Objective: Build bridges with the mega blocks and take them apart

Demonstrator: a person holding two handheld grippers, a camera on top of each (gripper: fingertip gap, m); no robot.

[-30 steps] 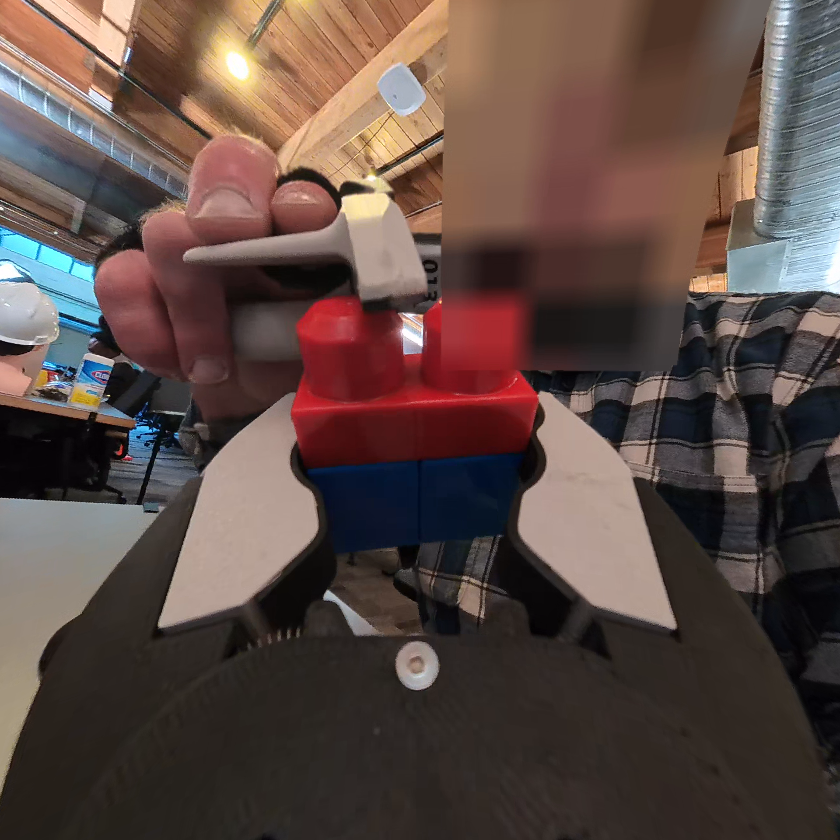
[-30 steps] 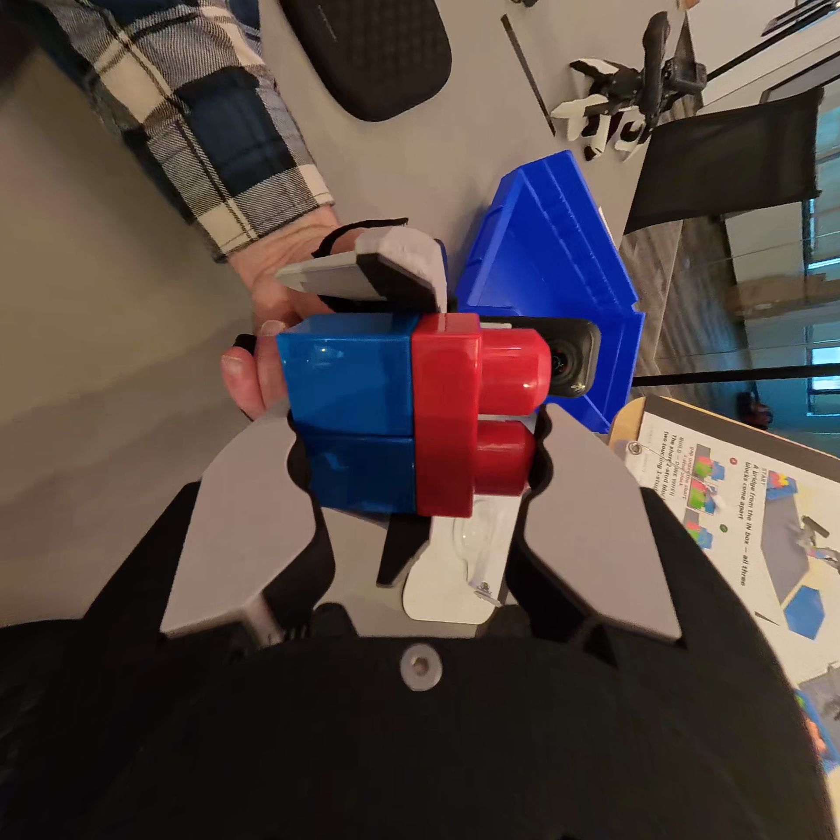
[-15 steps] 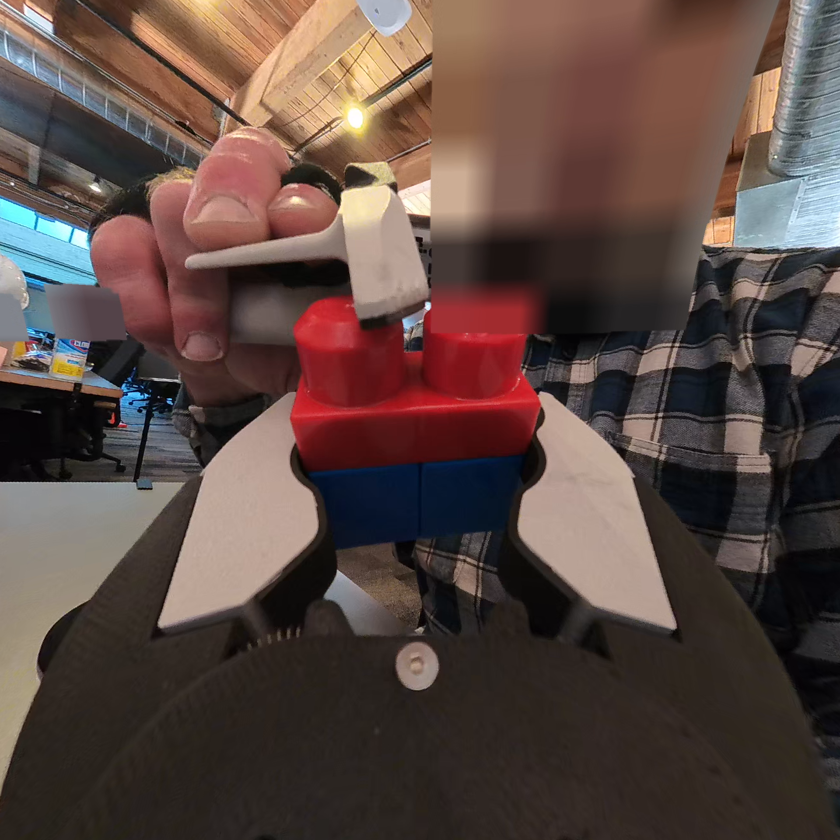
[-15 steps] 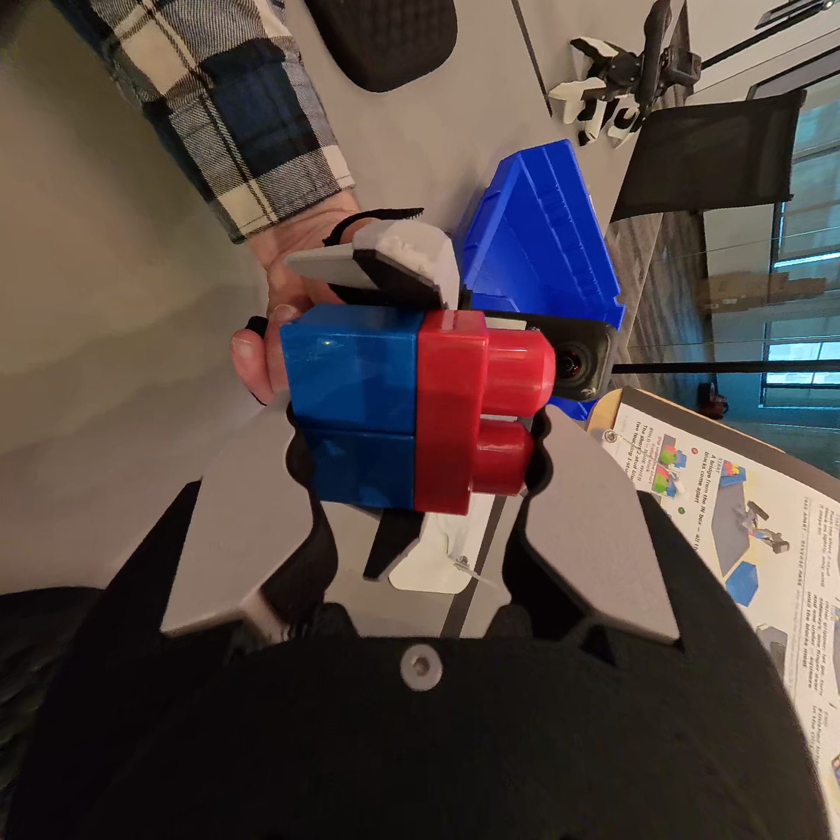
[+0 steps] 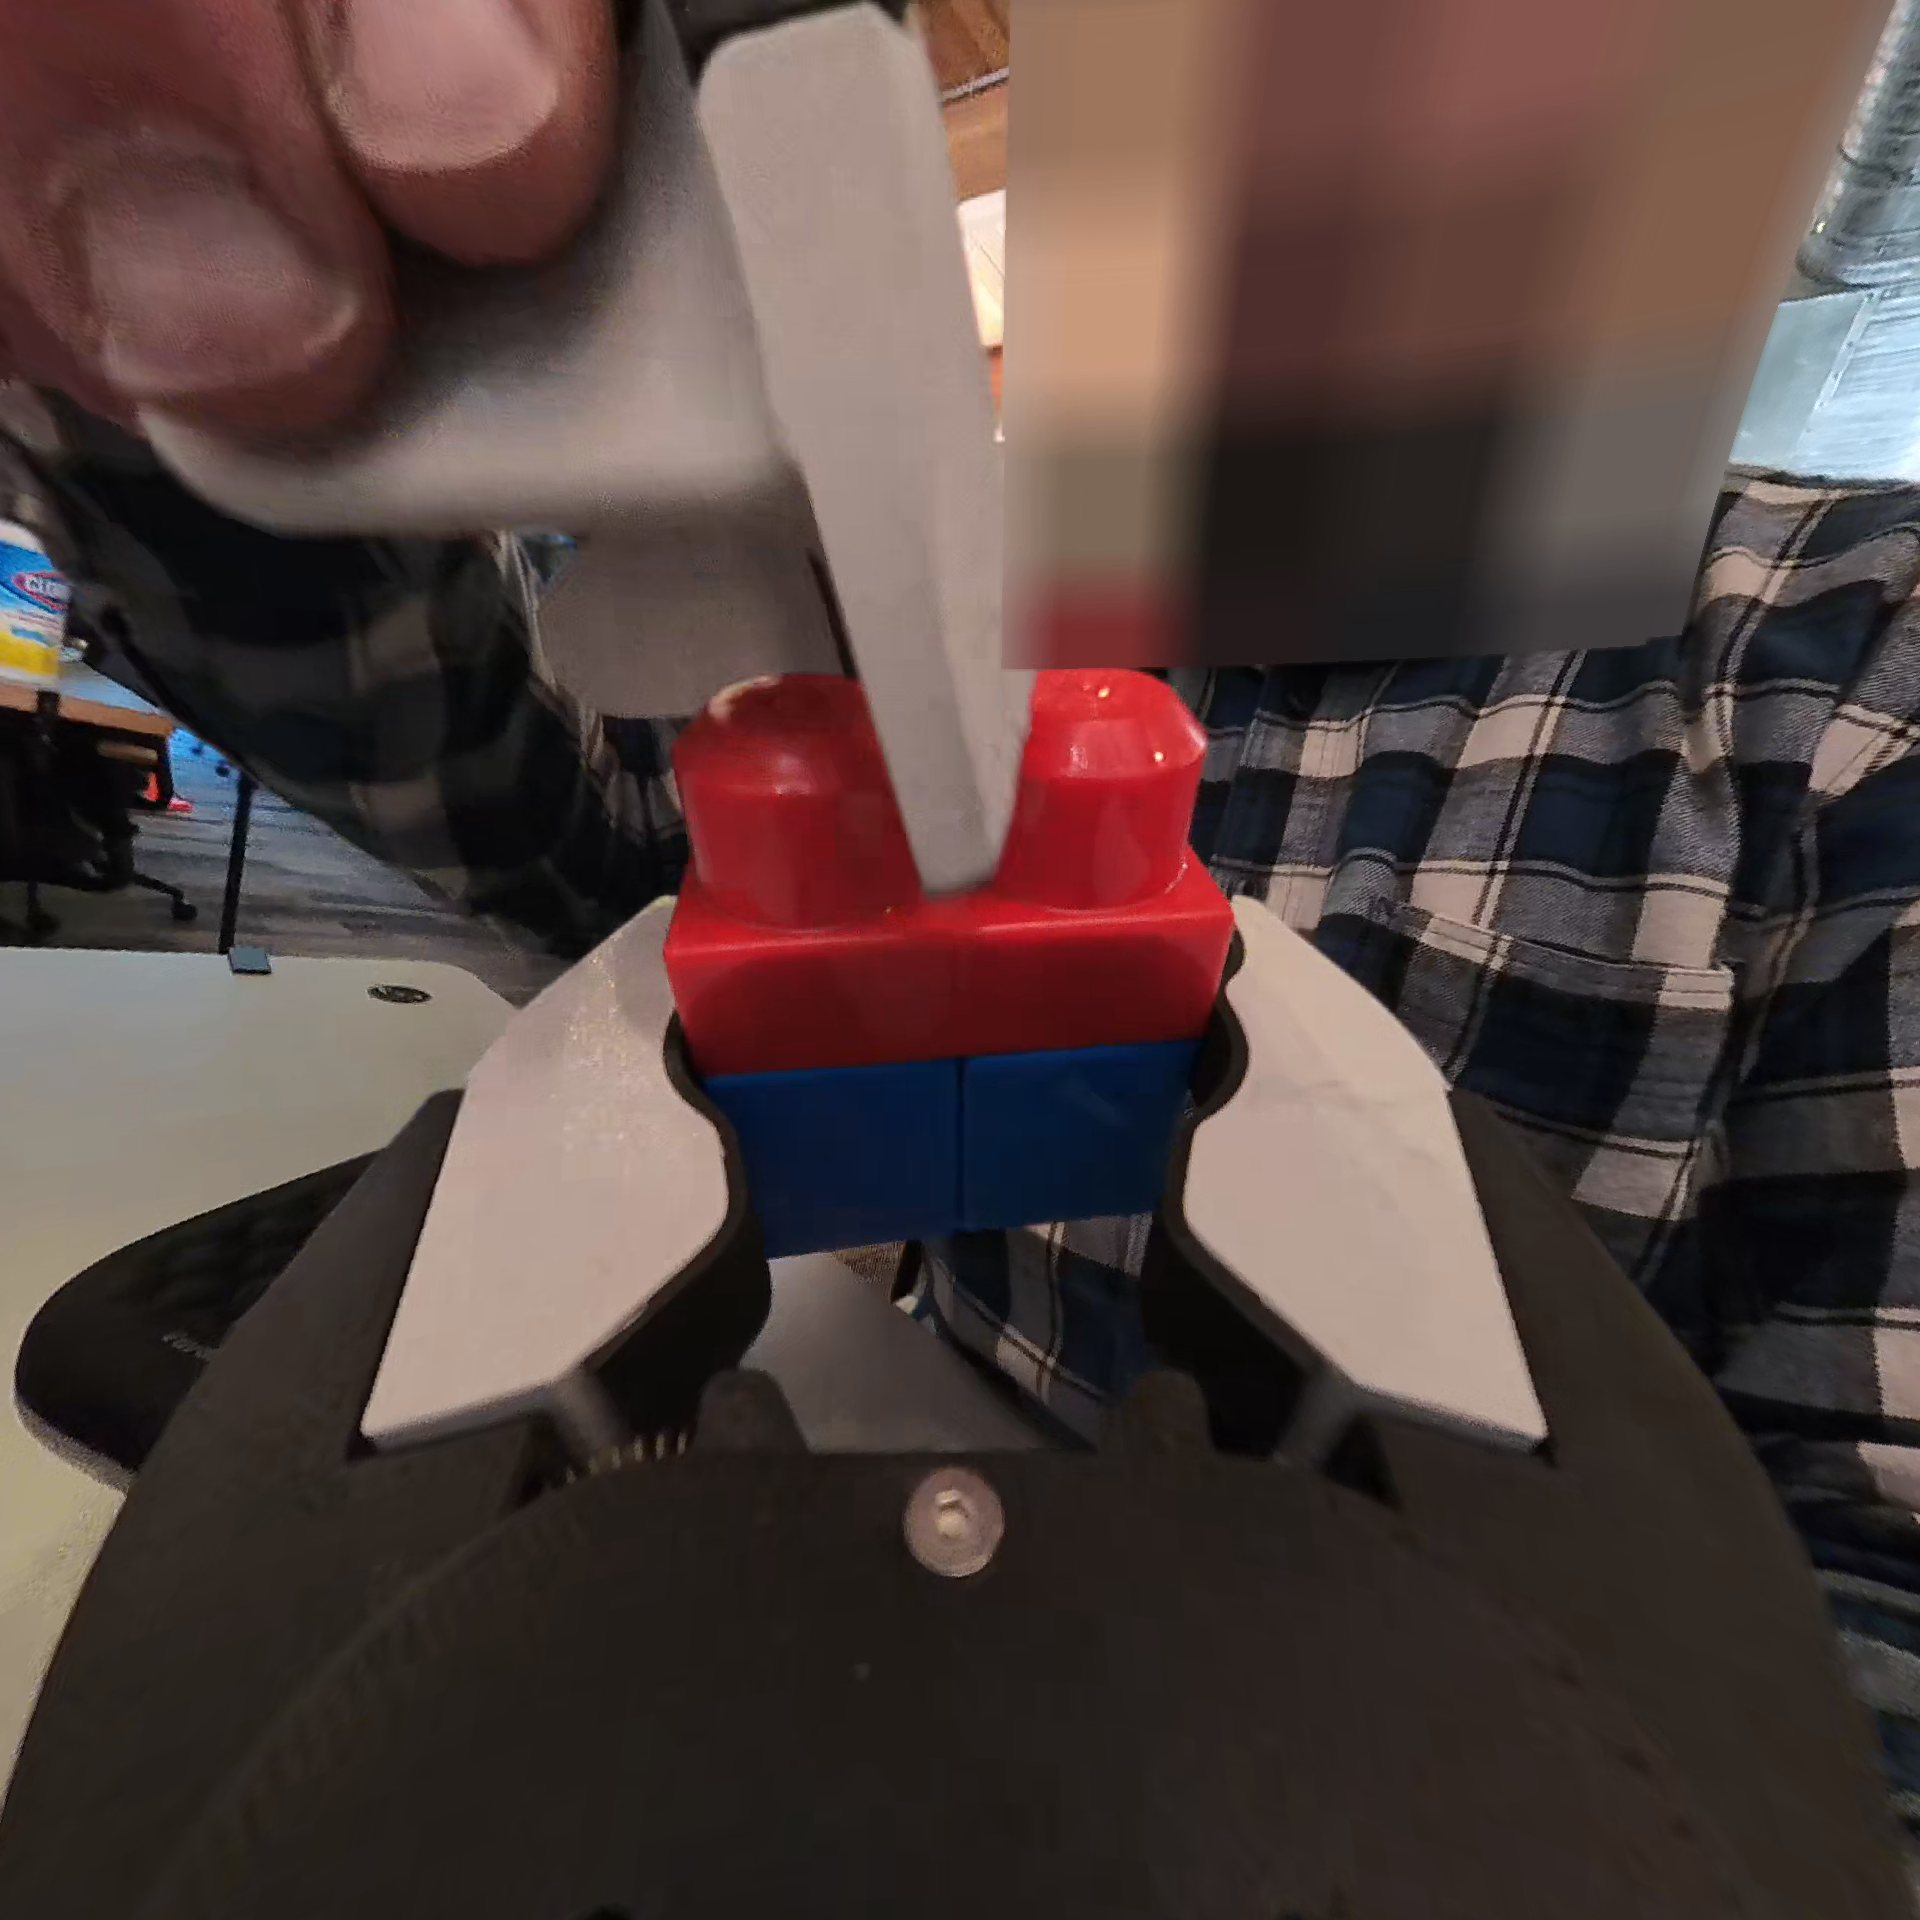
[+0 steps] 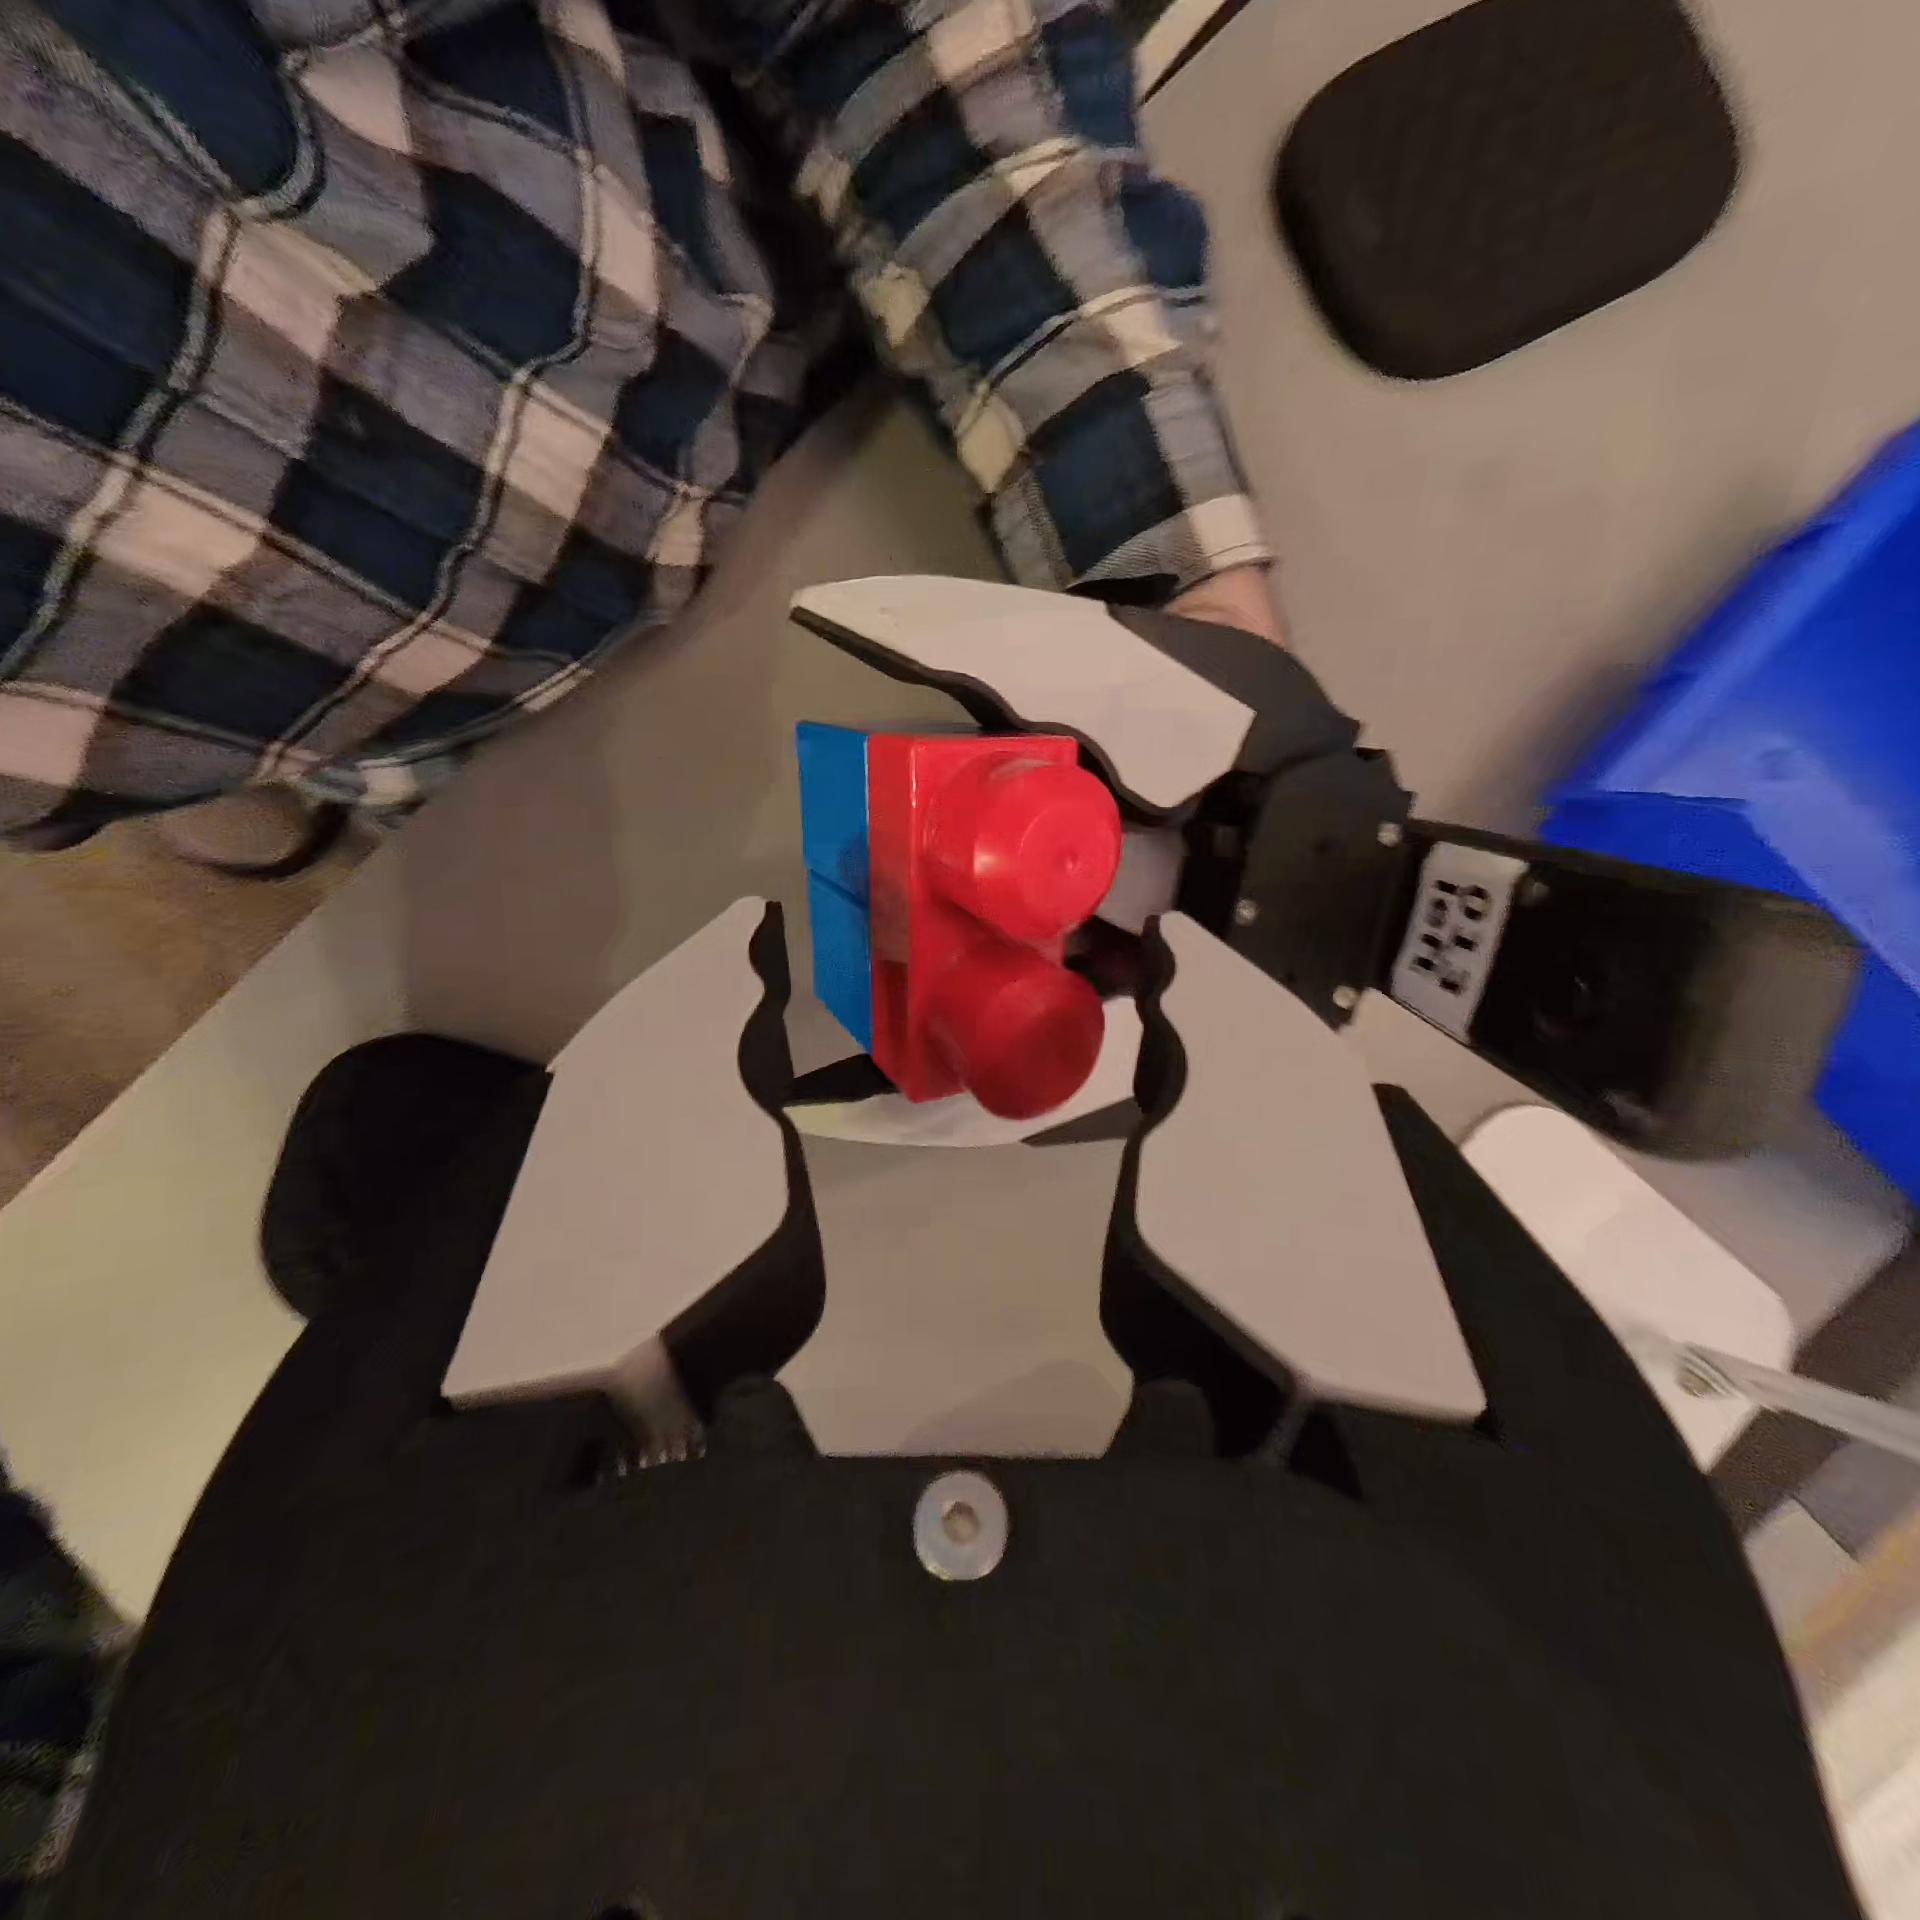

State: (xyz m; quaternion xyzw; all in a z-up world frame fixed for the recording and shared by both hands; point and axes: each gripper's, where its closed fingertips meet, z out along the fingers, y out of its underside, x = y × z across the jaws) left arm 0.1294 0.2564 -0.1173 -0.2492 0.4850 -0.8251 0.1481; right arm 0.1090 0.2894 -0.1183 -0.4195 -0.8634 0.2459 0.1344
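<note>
- A pale grey table [image 6: 1403, 499] is lying under everything, with a wooden ceiling [image 5: 966, 114] and a silvery duct [image 5: 1860, 208] overhead.
- A person in a plaid shirt [image 5: 1558, 987] is standing close behind the red block [image 5: 935, 977].
- A blue bin [image 6: 1787, 748] is sitting on the table beyond the red block; its inside is not showing.
- A black pad [image 6: 1507, 177] is lying farther off on the table.
- The red block is sitting on two blue blocks [image 5: 956, 1153], all off the table.
- The left gripper [image 5: 951, 997] is clamping the stack by its two short ends, fingers [image 5: 582, 1143] wide apart and pressing on it.
- In the left wrist view, the red block's long axis is running across, studs pointing up.
- The right gripper [image 6: 956, 966] is half open, one finger [image 5: 914, 582] poking down between the two studs, not clearly gripping.
</note>
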